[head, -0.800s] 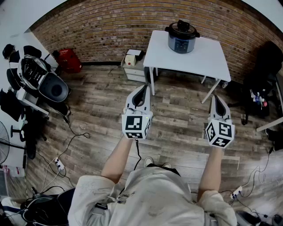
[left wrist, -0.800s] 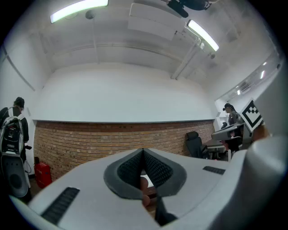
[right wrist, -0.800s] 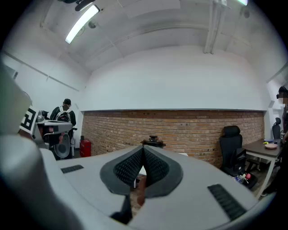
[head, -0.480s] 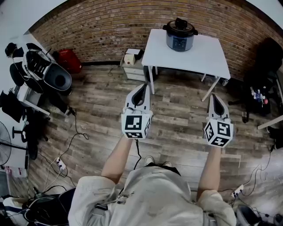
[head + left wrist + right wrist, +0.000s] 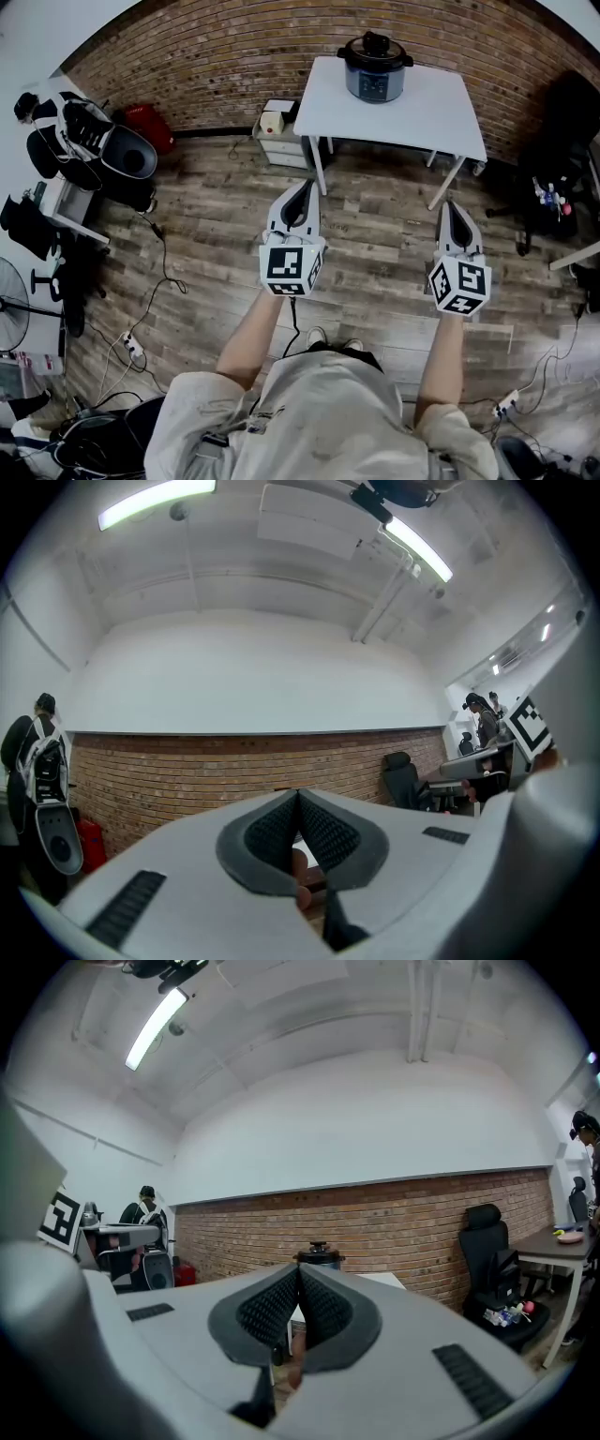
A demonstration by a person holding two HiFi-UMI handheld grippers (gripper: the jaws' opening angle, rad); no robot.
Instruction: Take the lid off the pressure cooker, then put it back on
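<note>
A dark pressure cooker (image 5: 374,67) with its black lid (image 5: 374,46) on stands at the back of a white table (image 5: 422,117), far ahead of both grippers. In the right gripper view the pressure cooker (image 5: 319,1257) shows just above the jaws, against the brick wall. My left gripper (image 5: 300,190) and right gripper (image 5: 457,210) are held level over the wooden floor, well short of the table. Both are shut with nothing between the pads. In the left gripper view the left gripper (image 5: 298,794) faces the brick wall, and the cooker is hidden there.
A small white drawer unit (image 5: 281,141) sits left of the table. A red bag (image 5: 145,127) and a dark chair with gear (image 5: 94,159) stand at the left. A black office chair (image 5: 487,1255) and desk (image 5: 562,1241) are at the right. Cables and power strips (image 5: 127,349) lie on the floor.
The table and cooker have drifted slightly left and up in the head view as the view shifted. Both grippers stay shut and in about the same place.
</note>
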